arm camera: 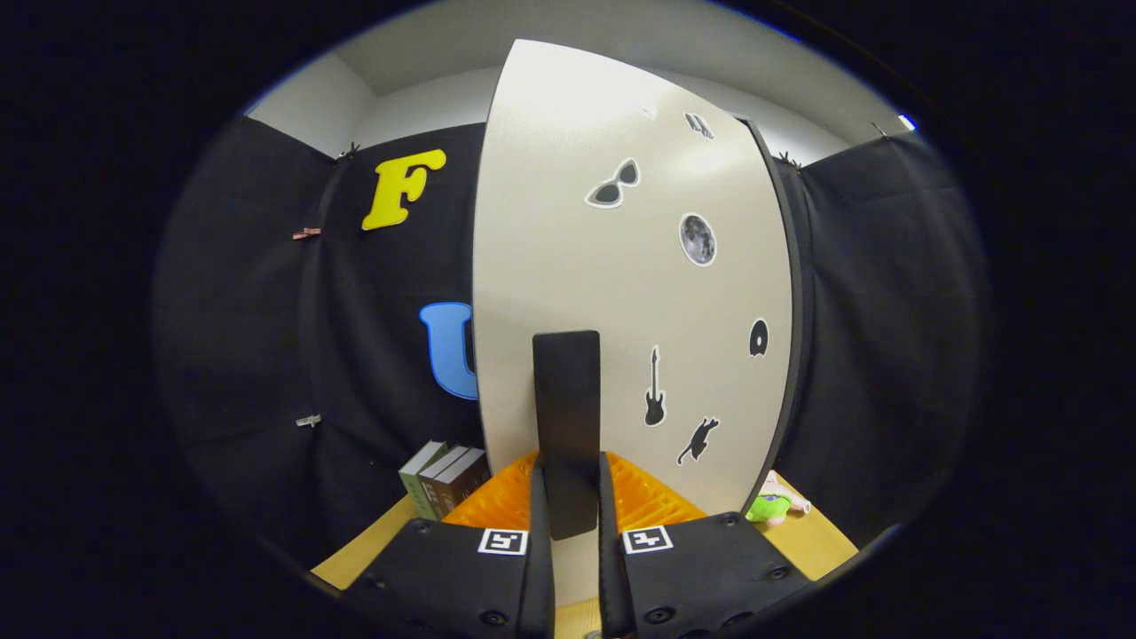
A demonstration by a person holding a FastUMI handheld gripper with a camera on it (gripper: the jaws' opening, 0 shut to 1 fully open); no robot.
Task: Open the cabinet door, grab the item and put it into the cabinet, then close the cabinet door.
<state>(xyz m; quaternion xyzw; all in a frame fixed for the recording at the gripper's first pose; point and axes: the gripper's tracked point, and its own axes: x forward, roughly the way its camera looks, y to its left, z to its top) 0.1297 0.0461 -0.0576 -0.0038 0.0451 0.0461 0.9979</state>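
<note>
Gripping the flat black upright handle (pixel 566 426) of the pale cream cabinet door (pixel 621 293), with the gripper (pixel 575 497) closed in on it so that both fingers press its lower end from either side. Judged from this hold alone, either the opening or the closing of the door; cannot tell which, since the cabinet's inside stays hidden behind the panel. Swung at an angle ahead of the fingers, its dark edge (pixel 794 293) turned to the right side, so apparently not flush shut. Decorated with small stickers beyond the fingertips: sunglasses (pixel 612 186), a grey moon (pixel 698 239), a black guitar (pixel 655 390), a leaping cat (pixel 699 439). Lying low to the right of the fingers, past the door's bottom corner, on the light wooden tabletop (pixel 821 537): a small soft toy in green and pink (pixel 774 504), likely the item to be stowed, and if so not yet inside. Resting just beyond the fingers at the door's foot, an orange ribbed mat (pixel 648 497); standing to the left of it, a short row of books (pixel 442 479). Probably left to do: fetching the toy, placing it within, shutting the door.
</note>
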